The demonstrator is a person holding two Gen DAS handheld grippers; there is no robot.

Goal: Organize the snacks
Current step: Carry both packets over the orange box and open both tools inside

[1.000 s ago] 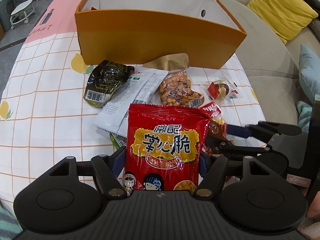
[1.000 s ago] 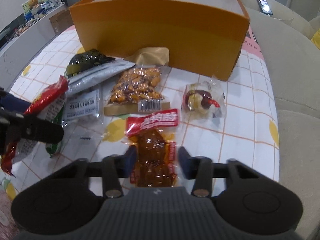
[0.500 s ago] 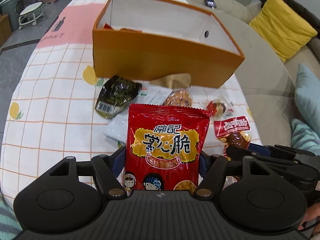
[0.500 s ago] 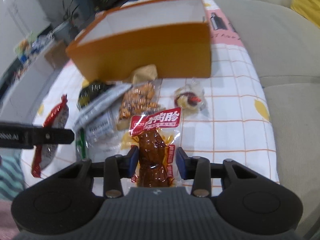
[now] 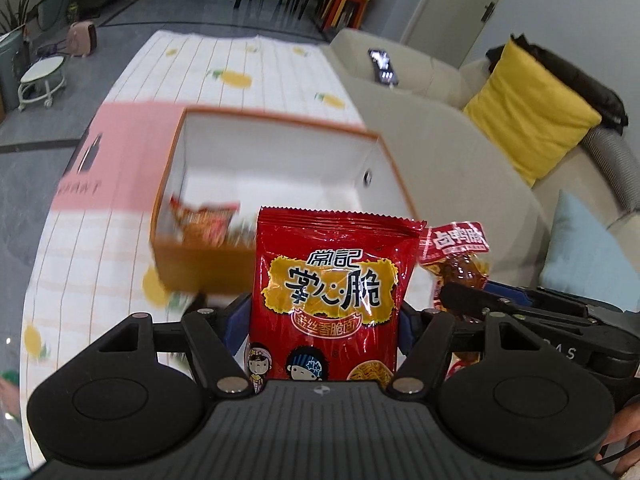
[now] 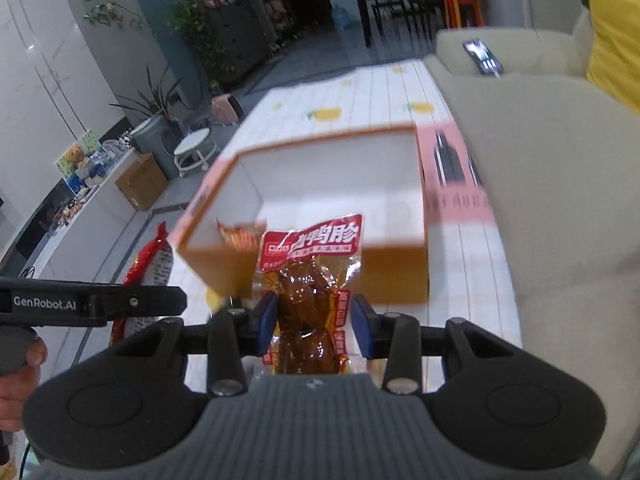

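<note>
Left wrist view. Living room: beige sofa (image 5: 452,128) with yellow cushion (image 5: 528,108) at right, phone (image 5: 383,68) on its arm; long table under a white grid cloth with lemon print (image 5: 240,64). Orange cardboard box (image 5: 192,268), white inside, open-topped, on the cloth ahead; one red packet (image 5: 204,222) already lying in its near left corner. Left gripper (image 5: 324,320) pinching a red noodle-snack bag (image 5: 332,296) low on its sides, bag upright, raised above the table just short of the box's near wall. Bag puffy, glossy film: probably light, crushable contents, slippery surface. Grip low on the body looks sound; the crimped top seam would be the alternative. Right gripper (image 5: 472,300) in view at right, beside the bag.

Right wrist view. Same table and box (image 6: 400,276), seen from the sofa side; kitchen counter, plants and a white stool (image 6: 196,150) beyond, much motion blur. Right gripper (image 6: 314,320) closed on a vacuum-packed braised duck snack (image 6: 312,312), blue pads pressing both sides at mid-body, red header label uppermost. Pack dense, soft, limp at the edges; oily-looking film likely slick, so mid-body hold suits. Pack hanging above the table near the box's front wall, not yet over the opening. Left gripper's finger (image 6: 120,304) crossing at left, red bag edge behind it.
</note>
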